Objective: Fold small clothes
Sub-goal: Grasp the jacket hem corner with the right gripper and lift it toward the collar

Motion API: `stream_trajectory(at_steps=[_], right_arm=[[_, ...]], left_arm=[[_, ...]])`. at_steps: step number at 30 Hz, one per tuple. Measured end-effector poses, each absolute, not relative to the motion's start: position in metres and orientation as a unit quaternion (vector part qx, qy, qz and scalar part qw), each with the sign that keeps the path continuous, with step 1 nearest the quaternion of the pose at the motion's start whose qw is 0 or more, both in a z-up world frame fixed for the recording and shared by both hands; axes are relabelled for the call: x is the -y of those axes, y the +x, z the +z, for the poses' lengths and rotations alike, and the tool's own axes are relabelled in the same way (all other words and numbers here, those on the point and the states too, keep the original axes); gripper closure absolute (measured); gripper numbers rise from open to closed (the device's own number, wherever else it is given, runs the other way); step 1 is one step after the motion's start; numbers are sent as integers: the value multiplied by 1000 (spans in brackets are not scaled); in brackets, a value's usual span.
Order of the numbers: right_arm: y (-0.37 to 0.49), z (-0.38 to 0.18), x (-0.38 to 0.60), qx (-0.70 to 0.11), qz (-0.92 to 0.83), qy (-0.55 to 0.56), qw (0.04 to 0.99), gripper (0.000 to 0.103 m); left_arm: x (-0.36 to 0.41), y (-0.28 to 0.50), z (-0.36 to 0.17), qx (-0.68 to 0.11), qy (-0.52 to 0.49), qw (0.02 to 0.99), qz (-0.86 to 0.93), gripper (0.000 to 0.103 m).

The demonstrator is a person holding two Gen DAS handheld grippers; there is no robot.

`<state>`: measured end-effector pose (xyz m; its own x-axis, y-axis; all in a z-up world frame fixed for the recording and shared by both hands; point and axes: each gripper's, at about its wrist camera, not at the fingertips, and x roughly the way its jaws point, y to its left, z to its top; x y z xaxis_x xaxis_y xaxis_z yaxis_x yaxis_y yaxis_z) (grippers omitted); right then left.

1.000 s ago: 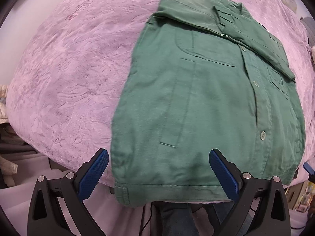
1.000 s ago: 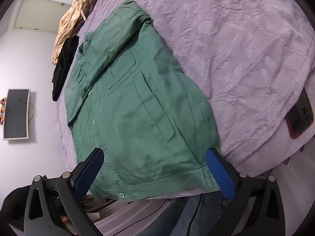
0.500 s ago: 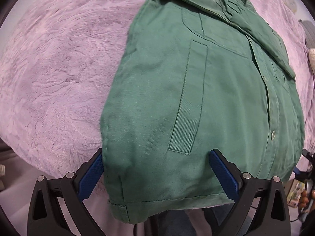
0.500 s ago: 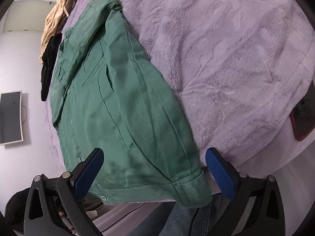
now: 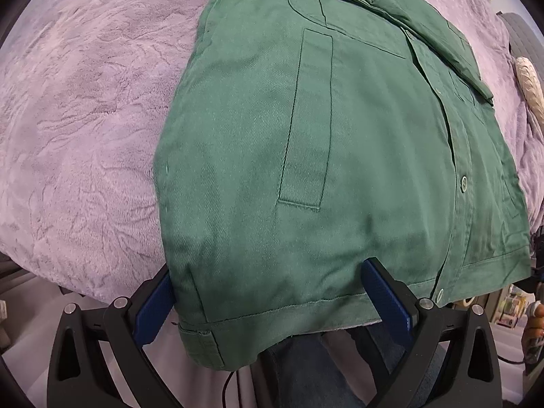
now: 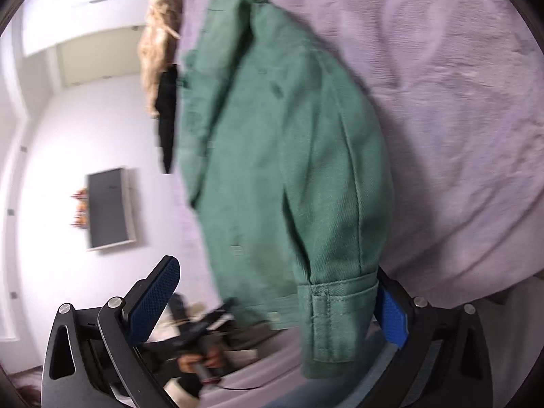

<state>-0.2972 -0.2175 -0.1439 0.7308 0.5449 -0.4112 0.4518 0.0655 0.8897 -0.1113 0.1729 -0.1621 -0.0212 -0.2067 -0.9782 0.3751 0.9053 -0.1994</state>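
Observation:
A green button-up jacket (image 5: 326,142) lies front up on a lilac plush bed cover (image 5: 88,108), sleeves folded in, its hem hanging over the near edge. My left gripper (image 5: 272,302) is open, its blue pads on either side of the hem's left corner. In the right wrist view the jacket (image 6: 289,156) looks blurred. My right gripper (image 6: 275,302) is open around the hem's right corner, with the cloth against its right pad (image 6: 391,316).
Beige (image 6: 159,34) and black (image 6: 168,115) garments lie at the far end of the bed. A dark screen (image 6: 108,207) hangs on the wall. A cream object (image 5: 528,83) lies right of the jacket. The person's jeans (image 5: 316,370) are below the hem.
Both grippers have moved forward onto the jacket's hem corners, which now lie between their open fingers. The right wrist view has swung and blurred.

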Motion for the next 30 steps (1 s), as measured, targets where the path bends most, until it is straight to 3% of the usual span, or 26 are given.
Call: stream_trajectory(at_steps=[8, 19, 20, 22, 24, 25, 26, 27, 28, 30], right_arm=[[-283, -178, 185, -461, 3, 650, 604, 0], [-265, -159, 175, -402, 36, 676, 617, 0], [-263, -160, 173, -408, 31, 674, 616, 0], [-262, -162, 175, -417, 15, 673, 610, 3], [-265, -163, 174, -426, -6, 673, 605, 18], [-268, -165, 177, -438, -17, 668, 601, 41], [-270, -167, 177, -449, -27, 661, 601, 73], [-273, -168, 178, -457, -30, 655, 601, 86], [-275, -167, 180, -456, -30, 653, 604, 88], [-278, -162, 181, -445, -20, 654, 611, 88]], left_arm=[[-190, -124, -171, -695, 47, 686, -212, 1], [-214, -133, -172, -697, -18, 685, -213, 2], [-219, -130, -172, -698, -22, 684, -211, 3], [-225, -128, -170, -700, -11, 687, -197, 23], [-228, -128, -168, -699, -1, 688, -195, 39], [-230, -130, -167, -698, -4, 688, -200, 49], [-234, -130, -165, -696, -8, 687, -207, 56], [-237, -131, -162, -695, -19, 684, -219, 71], [-242, -129, -159, -697, -45, 677, -233, 83], [-254, -126, -155, -701, -100, 661, -248, 84]])
